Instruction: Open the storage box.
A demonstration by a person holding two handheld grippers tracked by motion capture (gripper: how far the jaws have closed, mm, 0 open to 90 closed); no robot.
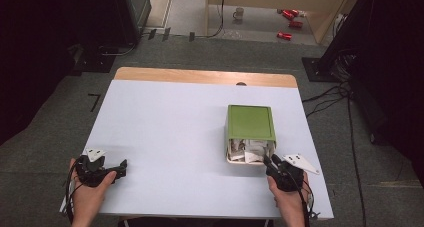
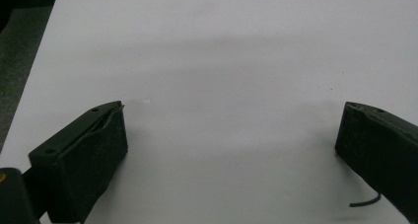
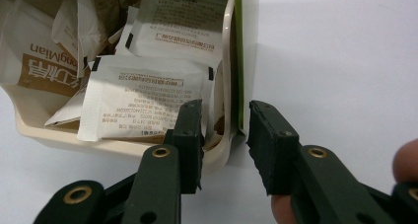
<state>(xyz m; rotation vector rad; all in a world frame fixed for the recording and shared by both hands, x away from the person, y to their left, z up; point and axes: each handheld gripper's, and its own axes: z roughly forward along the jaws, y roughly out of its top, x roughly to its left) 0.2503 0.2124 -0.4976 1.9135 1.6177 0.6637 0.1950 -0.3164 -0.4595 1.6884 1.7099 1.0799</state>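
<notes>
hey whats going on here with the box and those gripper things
A person holds a two-jaw gripper in each hand at a white table. The right gripper straddles the near corner wall of a cream box full of paper sachets, whose green lid is slid partly back. One jaw is inside, one outside, with a gap still showing. The left gripper rests open over bare table.

The box (image 1: 235,158) is cream, with a plain green lid (image 1: 250,122) slid partway over it, and holds white packets (image 3: 148,98) printed with small black text, one (image 3: 34,61) bearing a brown band with white lettering. Both grippers, left (image 1: 120,168) and right (image 1: 270,161), are black with brass-coloured rivets, each topped by a pale grey plate. The table (image 1: 165,137) is plain white with a light wooden strip along its far edge, above a dark grey floor (image 1: 50,137).
</notes>
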